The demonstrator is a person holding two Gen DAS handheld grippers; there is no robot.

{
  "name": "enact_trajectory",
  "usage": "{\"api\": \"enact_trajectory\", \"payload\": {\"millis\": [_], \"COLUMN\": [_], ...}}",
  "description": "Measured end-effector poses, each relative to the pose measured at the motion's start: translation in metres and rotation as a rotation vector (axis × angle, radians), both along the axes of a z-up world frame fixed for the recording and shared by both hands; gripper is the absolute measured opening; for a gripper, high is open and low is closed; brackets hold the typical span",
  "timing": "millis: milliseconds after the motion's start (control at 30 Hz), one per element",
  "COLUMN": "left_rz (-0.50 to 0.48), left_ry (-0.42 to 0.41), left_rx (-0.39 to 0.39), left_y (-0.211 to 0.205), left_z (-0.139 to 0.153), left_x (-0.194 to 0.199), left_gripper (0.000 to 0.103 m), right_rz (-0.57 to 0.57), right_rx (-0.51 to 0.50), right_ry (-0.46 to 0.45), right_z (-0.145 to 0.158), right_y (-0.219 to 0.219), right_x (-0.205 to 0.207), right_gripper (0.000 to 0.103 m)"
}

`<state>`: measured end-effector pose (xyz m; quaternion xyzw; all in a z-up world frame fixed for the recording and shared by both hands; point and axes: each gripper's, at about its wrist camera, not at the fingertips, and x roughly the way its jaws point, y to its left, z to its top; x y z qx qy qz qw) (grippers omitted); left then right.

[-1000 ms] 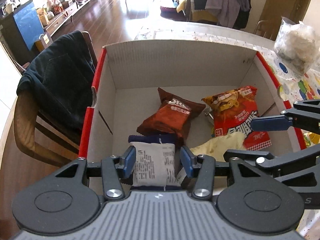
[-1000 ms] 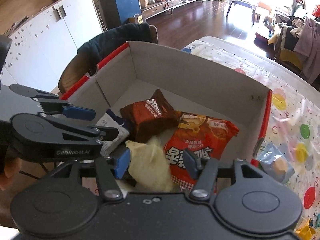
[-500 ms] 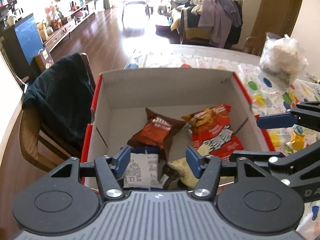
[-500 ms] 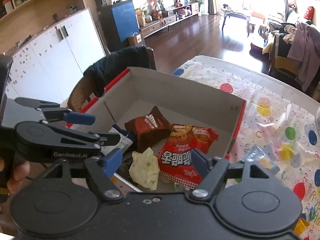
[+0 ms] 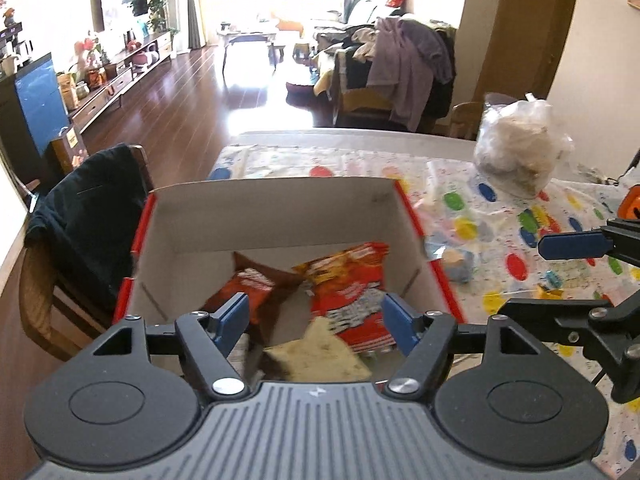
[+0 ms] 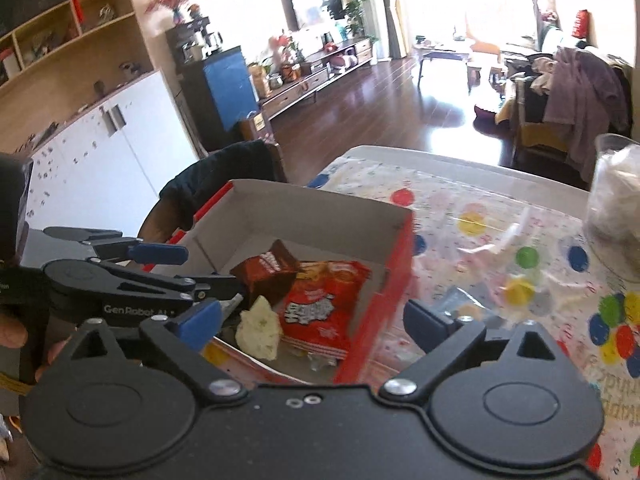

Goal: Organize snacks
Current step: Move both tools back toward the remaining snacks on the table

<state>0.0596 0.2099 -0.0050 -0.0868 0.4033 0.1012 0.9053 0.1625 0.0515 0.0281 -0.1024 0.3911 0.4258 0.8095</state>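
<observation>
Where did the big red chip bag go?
The red chip bag lies inside the cardboard box, toward its right side, touching the brown snack bag on its left and the pale yellow packet in front.

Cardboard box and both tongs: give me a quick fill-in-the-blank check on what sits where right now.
1. The red snack bag and the brown snack bag lie inside the ____.
2. The left tongs and right tongs both stand ____, with nothing pressed between their pads.
3. The small blue-wrapped snack lies on the dotted tablecloth, ____ the cardboard box.
4. The pale yellow packet lies beside the ____ bag.

Missing words: cardboard box; open; outside; red snack
</observation>
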Motion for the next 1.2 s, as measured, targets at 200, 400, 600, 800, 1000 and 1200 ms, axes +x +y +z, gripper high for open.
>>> {"api": "enact_trajectory", "payload": {"millis": [200,400,600,800,1000,1200], "left_rz": [-0.051,-0.110,-0.147,-0.207,-0.277,-0.342], "left_ry": [-0.024,-0.055,-0.042,-0.028,0.008,0.067], "left_rx": [0.022,0.000,-0.037,-0.035,-0.022,-0.008], "left_y": [-0.040,-0.079,-0.112,-0.153,-0.197,-0.226], "left_z": [0.002,0.000,-0.008,-0.016,-0.036,-0.062], "left_x": [0.007,0.020,0.040,0.059,0.080,0.100], "left_gripper": [0.080,0.084,0.084,0.084,0.084,0.084], "right_rz": [-0.064,-0.109,-0.158,-0.241,-0.283,-0.246], "right_rx": [0.013,0.002,-0.040,-0.091,-0.147,-0.193], "right_ry": [-0.005,-0.016,-0.039,-0.043,-0.021,-0.017], "right_z": [0.001,0.001,-0.003,-0.015,-0.041,-0.064], "right_y": [-0.041,-0.087,-0.137,-0.183,-0.218,-0.235], "right_x": [0.004,0.014,0.034,0.071,0.100,0.116], "right_gripper": [0.103,0.103,0.103,0.103,0.103,0.100]}}
